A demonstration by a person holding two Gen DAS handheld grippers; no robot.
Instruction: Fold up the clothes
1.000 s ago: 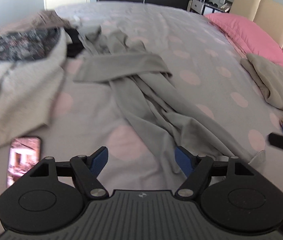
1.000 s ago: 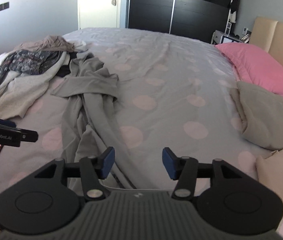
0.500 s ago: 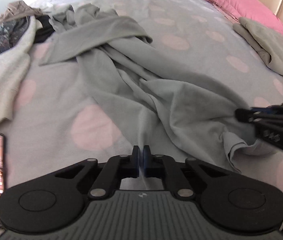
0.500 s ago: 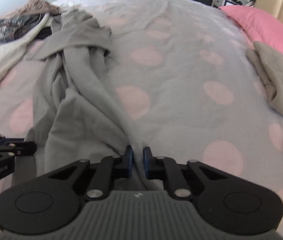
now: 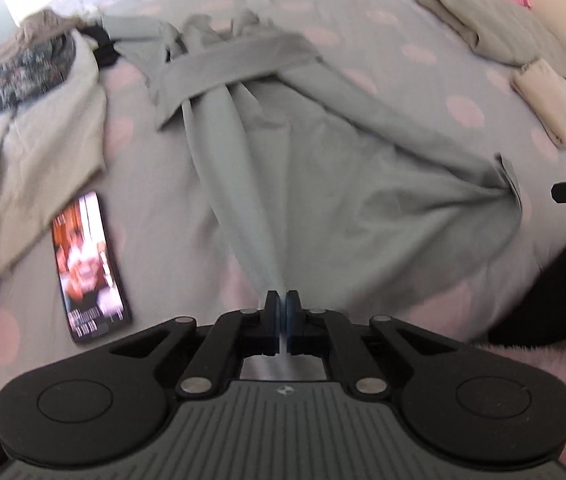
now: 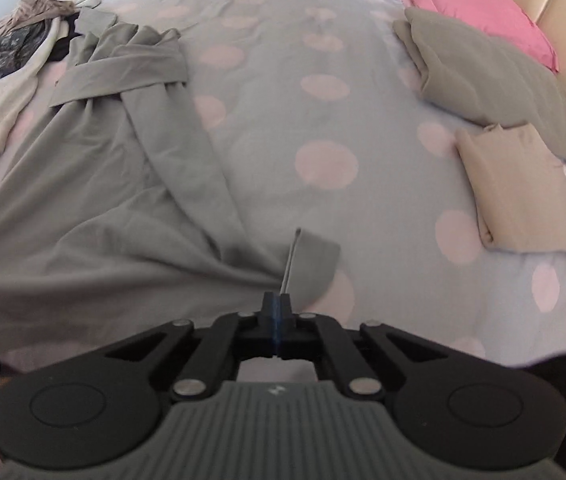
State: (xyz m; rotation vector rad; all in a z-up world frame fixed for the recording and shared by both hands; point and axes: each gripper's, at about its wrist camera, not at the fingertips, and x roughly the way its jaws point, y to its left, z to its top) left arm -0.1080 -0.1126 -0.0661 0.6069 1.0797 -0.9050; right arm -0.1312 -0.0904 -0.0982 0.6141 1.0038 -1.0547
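Two grippers angled steeply down — left gripper (image 5: 282, 312), right gripper (image 6: 277, 312) — jaws pinching grey garment (image 5: 323, 200)

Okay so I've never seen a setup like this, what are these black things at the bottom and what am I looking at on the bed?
Those black parts are two hand-held grippers, one in each of a person's hands, each carrying a fisheye camera that looks along its fingers. One picture comes from the left gripper, the other from the right gripper. Both are shut on the near edge of a grey garment spread across a polka-dot bed. To the left lie a phone and a clothes pile; to the right, a folded beige item, a grey pillow and a pink pillow.
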